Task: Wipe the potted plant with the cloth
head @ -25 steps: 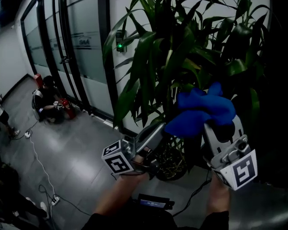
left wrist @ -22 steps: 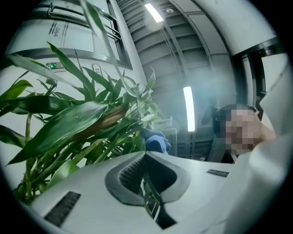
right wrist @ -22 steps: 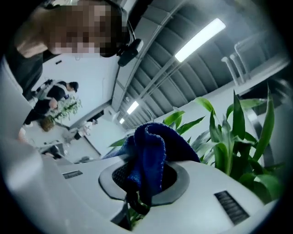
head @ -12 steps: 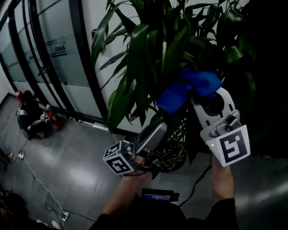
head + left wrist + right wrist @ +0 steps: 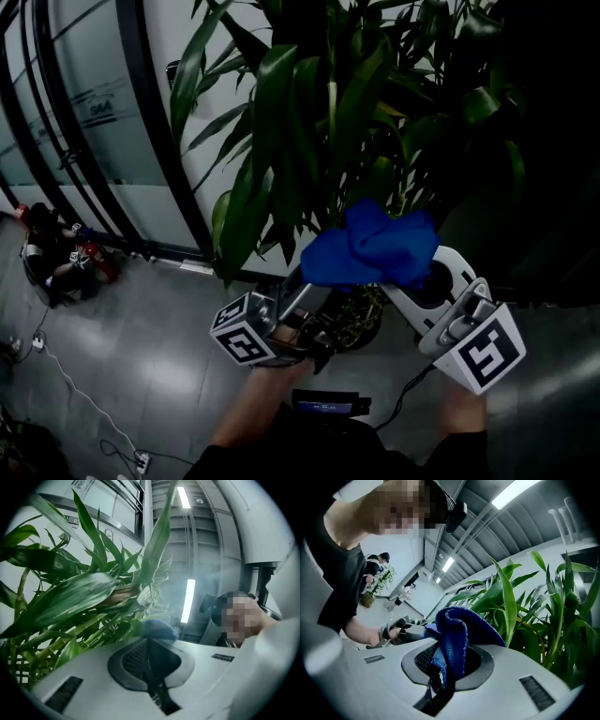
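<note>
In the head view, the blue cloth (image 5: 370,246) has dropped from high in the foliage half a second ago to the lower leaves of the potted plant (image 5: 309,122), just above the pot (image 5: 361,323). No counter shows, so that is the nearest landmark. The right gripper (image 5: 405,287) has swung to point leftward, and the cloth now hangs just over the tips of the left gripper (image 5: 309,295), which has kept its place low beside the pot. That reads as one downward wiping stroke finished, with the higher leaves probably still to do. In the left gripper view, the left gripper (image 5: 151,658) has its jaws pressed together with nothing evident between them. The cloth (image 5: 158,627) shows as a blurred blue lump just beyond their tips, and broad leaves of the plant (image 5: 70,597) spread to the left, none of them pinched. In the right gripper view, the right gripper (image 5: 445,667) is clenched on the cloth (image 5: 457,630), whose bunched fold rises out of the jaws. The plant (image 5: 543,616) stands close on the right, with no leaf under the fabric, so the next stroke calls for fresh contact.
</note>
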A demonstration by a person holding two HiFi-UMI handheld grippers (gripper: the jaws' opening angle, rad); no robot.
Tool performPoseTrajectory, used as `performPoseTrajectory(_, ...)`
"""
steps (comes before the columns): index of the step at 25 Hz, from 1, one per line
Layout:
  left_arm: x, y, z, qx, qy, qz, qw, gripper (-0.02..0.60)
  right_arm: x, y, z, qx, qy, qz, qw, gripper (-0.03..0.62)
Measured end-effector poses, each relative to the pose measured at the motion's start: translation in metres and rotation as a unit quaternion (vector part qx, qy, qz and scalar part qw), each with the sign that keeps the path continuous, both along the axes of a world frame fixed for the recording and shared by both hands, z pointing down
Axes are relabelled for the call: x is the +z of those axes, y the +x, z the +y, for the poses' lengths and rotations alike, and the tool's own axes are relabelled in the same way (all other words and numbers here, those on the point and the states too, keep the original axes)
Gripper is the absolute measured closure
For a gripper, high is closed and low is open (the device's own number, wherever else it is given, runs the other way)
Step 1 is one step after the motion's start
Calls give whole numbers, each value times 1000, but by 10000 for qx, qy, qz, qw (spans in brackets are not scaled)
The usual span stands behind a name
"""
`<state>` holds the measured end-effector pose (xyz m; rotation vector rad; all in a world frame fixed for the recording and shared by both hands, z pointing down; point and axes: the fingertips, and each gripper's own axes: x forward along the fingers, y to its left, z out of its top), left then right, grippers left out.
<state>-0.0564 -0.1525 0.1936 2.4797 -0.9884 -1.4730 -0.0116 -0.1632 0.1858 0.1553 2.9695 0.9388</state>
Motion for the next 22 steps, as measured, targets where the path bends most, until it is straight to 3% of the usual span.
performPoseTrajectory(3, 2, -1, -1, 38, -9, 28, 10000, 579, -15, 16, 3, -33, -55, -244, 9997, 517)
performPoseTrajectory(5, 2, -1, 0, 55, -11, 39, 10000, 578, -46, 23, -9, 304, 142, -874, 9956, 517)
performPoseTrajectory(7, 1, 0, 0, 86, -6, 47, 10000, 578, -84, 25, -24, 661, 397, -1656, 9832, 517)
performPoseTrajectory(9, 1, 2, -1, 124, 9, 61, 9999, 578, -109, 15, -40, 849, 454, -2133, 9722, 517)
performPoseTrajectory(11, 1, 5, 0, 148, 25, 77, 9999, 579, -108, -2, -53, 884, 310, -2045, 9744, 517)
performPoseTrajectory(14, 1, 9, 2, 136, 53, 56, 9999, 578, -82, -20, -46, 605, 19, -1520, 9865, 517)
performPoseTrajectory(22, -3, 9, 2, 98, 219, -149, 9996, 577, -14, -14, -7, 33, -70, -630, 9980, 517)
